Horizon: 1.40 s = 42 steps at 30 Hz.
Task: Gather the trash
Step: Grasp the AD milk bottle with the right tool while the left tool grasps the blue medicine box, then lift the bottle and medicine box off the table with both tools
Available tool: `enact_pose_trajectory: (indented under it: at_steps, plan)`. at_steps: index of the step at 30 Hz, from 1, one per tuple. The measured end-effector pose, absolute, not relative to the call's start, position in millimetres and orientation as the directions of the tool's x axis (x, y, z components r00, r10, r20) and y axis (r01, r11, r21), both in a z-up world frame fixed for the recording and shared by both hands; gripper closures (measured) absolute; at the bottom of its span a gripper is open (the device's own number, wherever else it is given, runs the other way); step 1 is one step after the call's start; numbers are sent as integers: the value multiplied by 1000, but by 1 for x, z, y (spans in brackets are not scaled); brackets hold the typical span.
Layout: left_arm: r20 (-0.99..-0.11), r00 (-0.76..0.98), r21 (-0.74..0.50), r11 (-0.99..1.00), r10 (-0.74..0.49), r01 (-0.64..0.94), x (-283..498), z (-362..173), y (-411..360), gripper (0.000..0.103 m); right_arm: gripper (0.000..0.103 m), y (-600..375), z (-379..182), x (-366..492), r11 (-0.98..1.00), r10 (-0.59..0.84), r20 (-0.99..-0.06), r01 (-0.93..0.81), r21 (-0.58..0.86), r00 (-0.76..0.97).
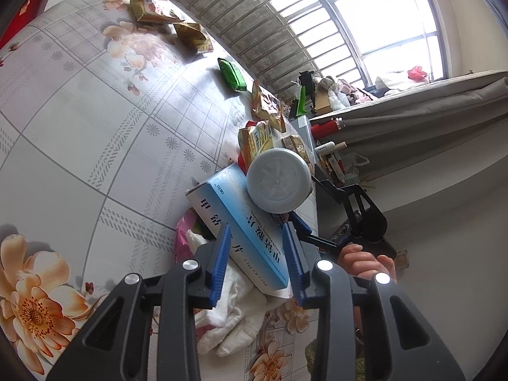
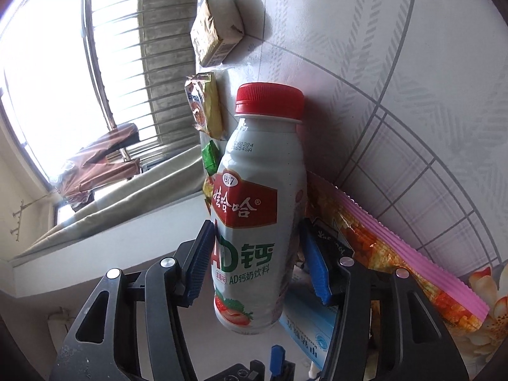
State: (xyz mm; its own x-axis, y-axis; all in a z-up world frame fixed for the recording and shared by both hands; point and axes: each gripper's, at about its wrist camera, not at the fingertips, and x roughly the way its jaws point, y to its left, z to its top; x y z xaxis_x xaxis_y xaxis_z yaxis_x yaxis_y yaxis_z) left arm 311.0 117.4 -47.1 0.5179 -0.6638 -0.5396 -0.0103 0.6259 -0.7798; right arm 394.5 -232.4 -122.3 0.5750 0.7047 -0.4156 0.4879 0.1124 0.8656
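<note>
The left gripper is squeezing its blue pads on a long blue-and-white cardboard box, over a white crumpled cloth and touching a pink wrapper on the flowered tablecloth. The right gripper is hugging a white plastic milk bottle with a red cap tight around its middle, lifted beside the table edge. I think both should be keeping a firm, steady hold while carrying, because the far snack packets and green packet are waiting too.
</note>
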Motion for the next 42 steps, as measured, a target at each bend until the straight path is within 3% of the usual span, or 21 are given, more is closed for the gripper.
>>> enact_pose_trajectory:
  at_steps: [17,20,25,28,35,38,42]
  plan:
    - [-579,460,-763,646,-673,-16,318,-51,105,72,55,-276,-106,342,-14,812,-171,312,950,558]
    - [-617,426,-735,678,-662,-11,327,-49,95,66,55,-285,-95,315,32,830,-165,249,968,533]
    - [-681,371,-684,729,-631,-16,345,-49,77,53,55,-303,-83,259,167,852,-224,160,973,473]
    - [-733,321,-636,772,-600,-11,355,-51,62,43,55,-310,-80,228,306,825,-337,144,941,454]
    - [-870,295,-407,913,-395,23,368,-54,20,16,55,-310,-91,179,520,728,-542,177,836,420]
    - [-903,290,-335,942,-318,-10,376,-58,9,13,55,-310,-89,156,593,676,-604,175,786,423]
    - [-930,265,-283,956,-254,-78,387,-67,1,10,55,-303,-82,138,635,650,-620,134,761,440]
